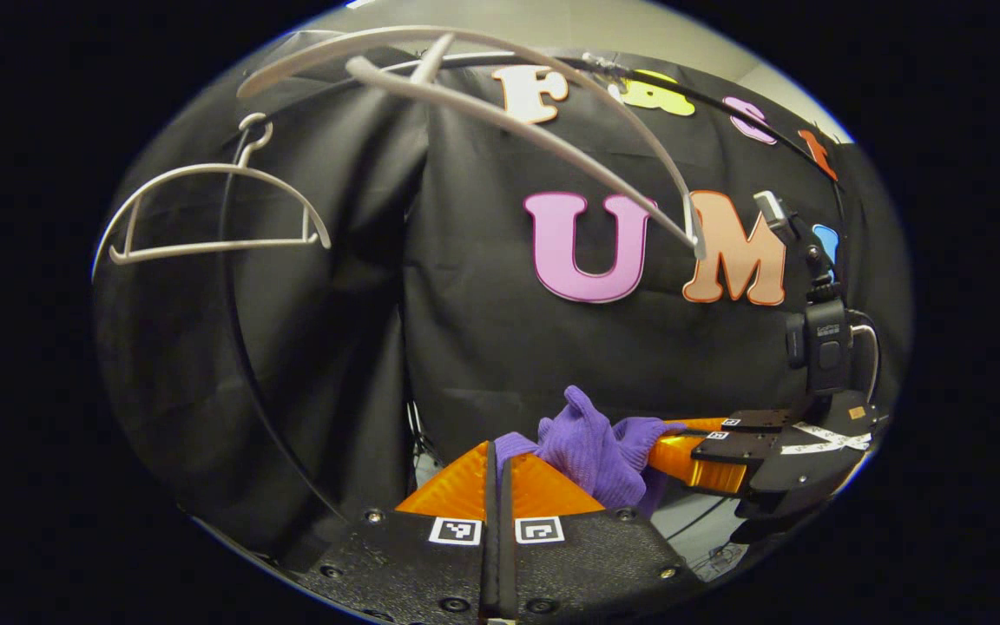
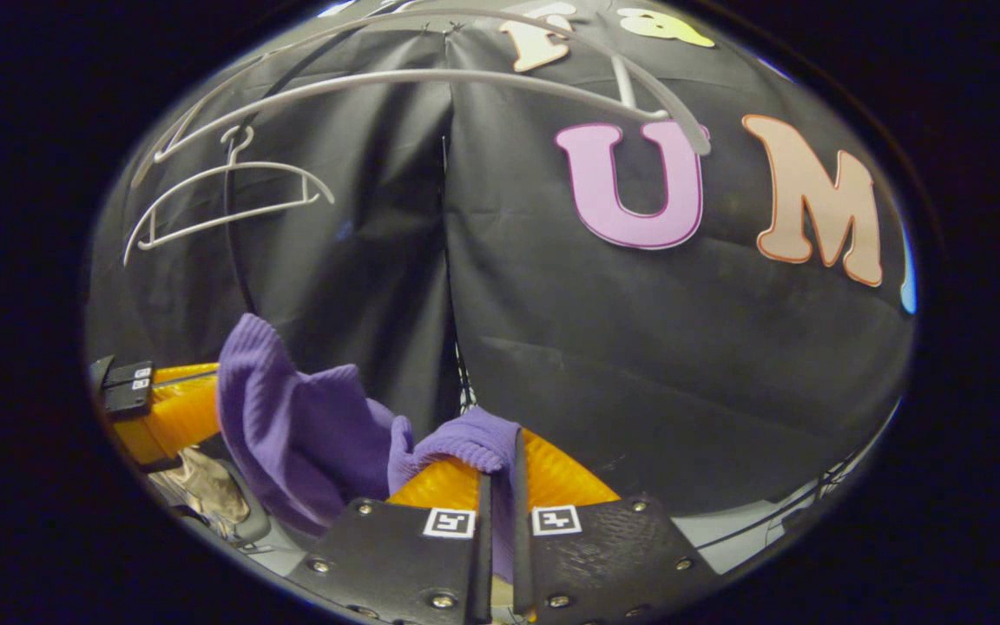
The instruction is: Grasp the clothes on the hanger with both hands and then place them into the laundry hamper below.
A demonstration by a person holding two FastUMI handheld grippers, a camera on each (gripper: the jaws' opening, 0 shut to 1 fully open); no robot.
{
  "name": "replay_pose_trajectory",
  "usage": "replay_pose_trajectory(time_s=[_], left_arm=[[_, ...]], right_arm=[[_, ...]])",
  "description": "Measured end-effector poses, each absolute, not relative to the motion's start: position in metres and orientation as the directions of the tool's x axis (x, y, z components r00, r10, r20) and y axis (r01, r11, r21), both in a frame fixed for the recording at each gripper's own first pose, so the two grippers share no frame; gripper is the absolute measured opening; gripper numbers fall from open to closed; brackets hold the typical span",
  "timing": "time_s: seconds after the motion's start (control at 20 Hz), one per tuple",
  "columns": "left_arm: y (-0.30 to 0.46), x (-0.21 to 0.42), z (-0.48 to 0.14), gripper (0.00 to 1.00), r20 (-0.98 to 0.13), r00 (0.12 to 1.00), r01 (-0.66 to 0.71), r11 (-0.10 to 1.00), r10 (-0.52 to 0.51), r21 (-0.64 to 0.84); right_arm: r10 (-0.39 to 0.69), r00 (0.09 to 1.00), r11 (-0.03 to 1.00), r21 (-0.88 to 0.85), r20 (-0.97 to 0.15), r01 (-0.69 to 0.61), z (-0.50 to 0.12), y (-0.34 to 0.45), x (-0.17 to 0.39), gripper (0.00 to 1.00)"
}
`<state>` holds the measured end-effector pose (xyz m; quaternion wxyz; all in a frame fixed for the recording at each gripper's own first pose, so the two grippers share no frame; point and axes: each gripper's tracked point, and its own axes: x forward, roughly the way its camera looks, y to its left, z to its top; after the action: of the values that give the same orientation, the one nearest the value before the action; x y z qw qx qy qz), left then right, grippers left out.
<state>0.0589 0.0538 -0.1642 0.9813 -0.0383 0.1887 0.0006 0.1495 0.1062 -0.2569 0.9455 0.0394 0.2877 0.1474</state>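
In the left gripper view, the left tool (image 1: 497,460) sits at the bottom centre with its two fingers pressed nearly together, and a fold of the purple knitted garment (image 1: 591,447) is pinched at their tips. The garment bunches up just right of the fingers and spans across to the right tool (image 1: 682,451), which enters from the right edge with a small camera mounted above its body; its fingers close on the other end of the fabric. In the right gripper view, the right tool (image 2: 500,464) shows at the bottom centre, fingers drawn together on a fold of the purple knitted garment (image 2: 309,434), which drapes over the fingertips. From there the fabric runs left in a raised, bunched mass to the left tool (image 2: 166,408) at the left edge, where it covers the fingertips. The garment hangs in the air between the two tools, in front of the black cloth wall. Overhead, a near white hanger (image 1: 500,104) is bare and tilted, its long arms sweeping across the upper field; the same near white hanger (image 2: 430,82) arcs across the top of the right gripper view. A far white hanger (image 1: 213,213) hangs bare at the upper left on a dark curved rail (image 1: 235,347), and this far white hanger (image 2: 226,200) likewise appears at the upper left.
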Motion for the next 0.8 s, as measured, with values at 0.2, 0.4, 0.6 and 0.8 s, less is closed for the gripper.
replay_pose_trajectory(time_s=[0.2,0.4,0.6,0.8], left_arm=[[0.049,0.061,-0.195,0.0,-0.437,0.899,-0.012,0.994,-0.036,-0.108],[0.042,0.058,-0.223,0.0,-0.493,0.868,-0.001,0.991,-0.066,-0.135],[0.038,0.054,-0.245,0.0,-0.54,0.838,0.008,0.991,-0.079,-0.134],[0.034,0.05,-0.257,0.03,-0.571,0.815,0.006,0.987,-0.096,-0.158]], right_arm=[[0.31,0.761,0.95,0.156,-0.57,-0.27,-0.275,0.112,0.137,0.1],[0.31,0.734,0.949,0.15,-0.603,-0.278,-0.291,0.119,0.122,0.1],[0.298,0.703,0.952,0.15,-0.646,-0.266,-0.31,0.118,0.113,0.1],[0.282,0.679,0.957,0.153,-0.678,-0.244,-0.323,0.111,0.107,0.06]])
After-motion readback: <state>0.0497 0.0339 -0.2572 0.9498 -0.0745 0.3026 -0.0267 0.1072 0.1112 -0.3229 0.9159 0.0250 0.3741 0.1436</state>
